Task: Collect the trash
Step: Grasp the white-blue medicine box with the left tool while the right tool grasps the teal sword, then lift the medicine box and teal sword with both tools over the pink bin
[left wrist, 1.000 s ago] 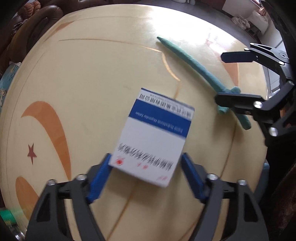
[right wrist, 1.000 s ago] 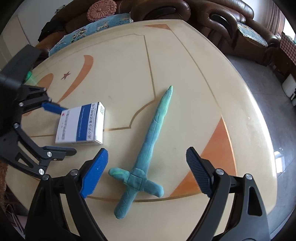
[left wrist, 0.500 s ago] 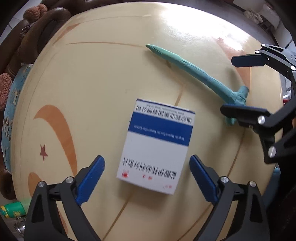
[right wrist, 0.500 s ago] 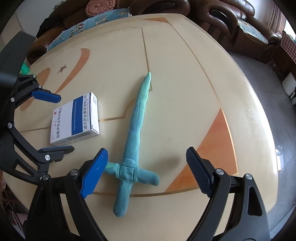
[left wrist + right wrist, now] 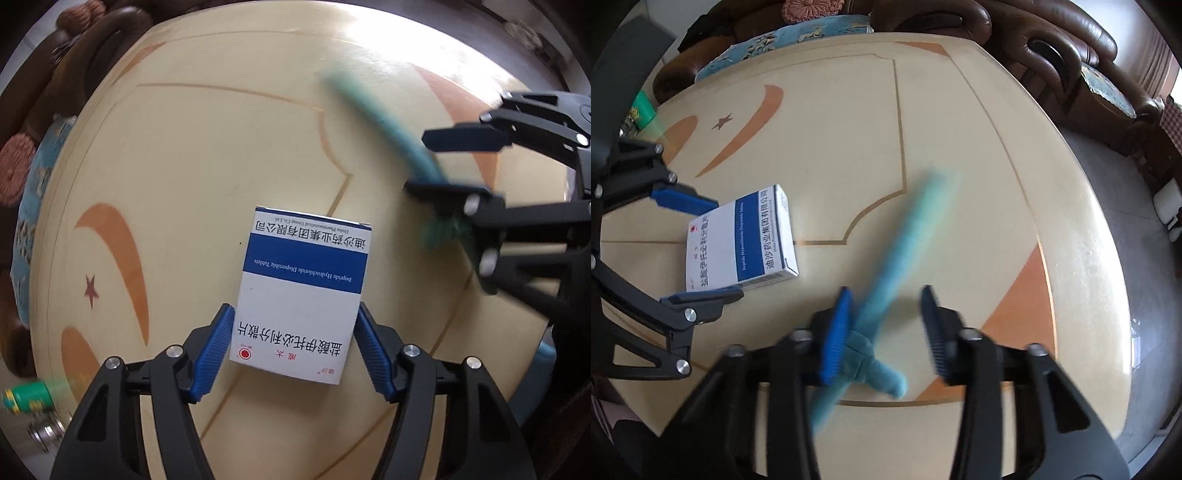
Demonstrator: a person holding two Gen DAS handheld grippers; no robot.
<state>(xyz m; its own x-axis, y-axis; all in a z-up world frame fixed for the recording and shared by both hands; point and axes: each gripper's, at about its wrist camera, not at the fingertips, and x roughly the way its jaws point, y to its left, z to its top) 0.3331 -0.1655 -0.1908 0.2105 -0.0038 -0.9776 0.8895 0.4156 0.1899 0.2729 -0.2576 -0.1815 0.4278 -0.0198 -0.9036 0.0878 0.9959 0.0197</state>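
Observation:
A white and blue medicine box [image 5: 303, 291] lies flat on the round cream table [image 5: 184, 166]. My left gripper [image 5: 295, 343] has its blue pads against both sides of the box's near end. The box also shows in the right wrist view [image 5: 738, 240] between the left gripper's fingers [image 5: 690, 203]. A teal toy sword [image 5: 886, 280], blurred by motion, lies under my right gripper [image 5: 882, 325]. Its guard is between the half-closed jaws, the left pad touching it and the right pad apart from it. The sword also shows in the left wrist view [image 5: 388, 122].
Brown leather sofas [image 5: 1052, 48] with patterned cushions ring the table's far side. A green bottle [image 5: 26, 400] stands on the floor off the table's left edge. The table's edge runs close to my right gripper, with grey floor [image 5: 1137, 229] beyond.
My left gripper's jaws have closed from wide open onto the medicine box. My right gripper's jaws have narrowed around the toy sword's guard, and the sword has turned.

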